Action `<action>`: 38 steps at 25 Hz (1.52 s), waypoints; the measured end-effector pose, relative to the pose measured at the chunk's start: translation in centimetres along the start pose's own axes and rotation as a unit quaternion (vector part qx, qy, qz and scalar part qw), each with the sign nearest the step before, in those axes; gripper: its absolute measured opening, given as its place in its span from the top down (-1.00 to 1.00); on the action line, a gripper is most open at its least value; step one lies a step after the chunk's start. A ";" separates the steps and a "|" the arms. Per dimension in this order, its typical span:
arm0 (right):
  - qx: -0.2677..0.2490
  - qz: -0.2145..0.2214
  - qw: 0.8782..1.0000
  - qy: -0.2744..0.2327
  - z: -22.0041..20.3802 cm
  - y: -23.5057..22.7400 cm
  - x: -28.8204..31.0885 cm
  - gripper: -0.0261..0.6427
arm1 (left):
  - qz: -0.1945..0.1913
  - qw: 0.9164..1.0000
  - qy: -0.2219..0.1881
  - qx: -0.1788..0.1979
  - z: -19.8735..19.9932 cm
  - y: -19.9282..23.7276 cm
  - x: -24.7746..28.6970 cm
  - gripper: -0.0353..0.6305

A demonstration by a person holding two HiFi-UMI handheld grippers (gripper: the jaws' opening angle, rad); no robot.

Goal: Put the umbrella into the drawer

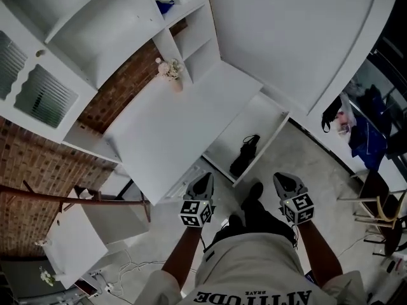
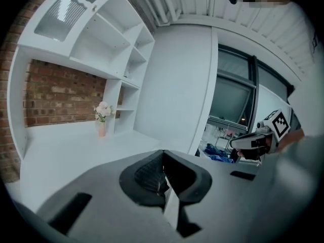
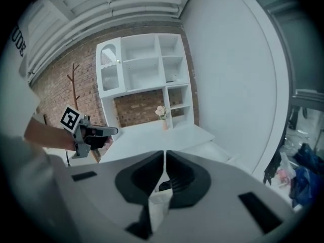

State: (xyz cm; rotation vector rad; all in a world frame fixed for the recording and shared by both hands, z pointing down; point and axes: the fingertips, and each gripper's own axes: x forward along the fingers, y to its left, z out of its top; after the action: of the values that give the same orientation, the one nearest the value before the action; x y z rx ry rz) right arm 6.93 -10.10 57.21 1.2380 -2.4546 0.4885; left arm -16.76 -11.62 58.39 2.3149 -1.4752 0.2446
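Observation:
A black folded umbrella (image 1: pixel 245 155) lies inside the open white drawer (image 1: pixel 270 114) at the right end of the white desk (image 1: pixel 168 129). Both grippers hang close to the person's body, nearer than the drawer and apart from the umbrella. My left gripper (image 1: pixel 203 182) is shut with nothing between its jaws; its own view shows the black pads (image 2: pixel 152 173) pressed together. My right gripper (image 1: pixel 284 182) is also shut and empty, its pads (image 3: pixel 179 178) meeting at the tips. Each gripper shows in the other's view: the right gripper (image 2: pixel 253 140) and the left gripper (image 3: pixel 96 131).
A vase of pale flowers (image 1: pixel 172 73) stands at the desk's back by the white shelving (image 1: pixel 95 37). A small white table (image 1: pixel 73 243) and cables lie to the left on the floor. Chairs (image 1: pixel 378 211) and hanging clothes (image 1: pixel 362 135) are at the right.

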 end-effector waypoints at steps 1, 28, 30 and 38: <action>-0.003 -0.005 1.000 -0.003 0.1 0.4 -0.7 0.82 | -0.003 1.000 -0.003 0.001 0.2 -0.1 -0.7 0.82; -0.056 -0.034 0.995 -0.080 4.4 -2.5 -12.2 0.82 | 0.004 0.995 -0.087 0.045 5.9 -9.2 -8.3 0.82; -0.059 -0.030 0.994 -0.087 5.0 -3.6 -12.8 0.82 | 0.011 0.995 -0.091 0.046 6.1 -10.1 -8.4 0.82; -0.071 -0.012 0.992 -0.107 6.3 -5.2 -14.0 0.82 | 0.023 0.994 -0.103 0.041 6.9 -12.0 -8.5 0.82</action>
State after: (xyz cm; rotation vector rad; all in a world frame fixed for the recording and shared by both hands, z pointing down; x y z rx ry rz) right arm 18.04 -6.10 46.11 1.3192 -2.5929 0.1777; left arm -10.05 -2.87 46.53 2.4343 -1.6472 0.0825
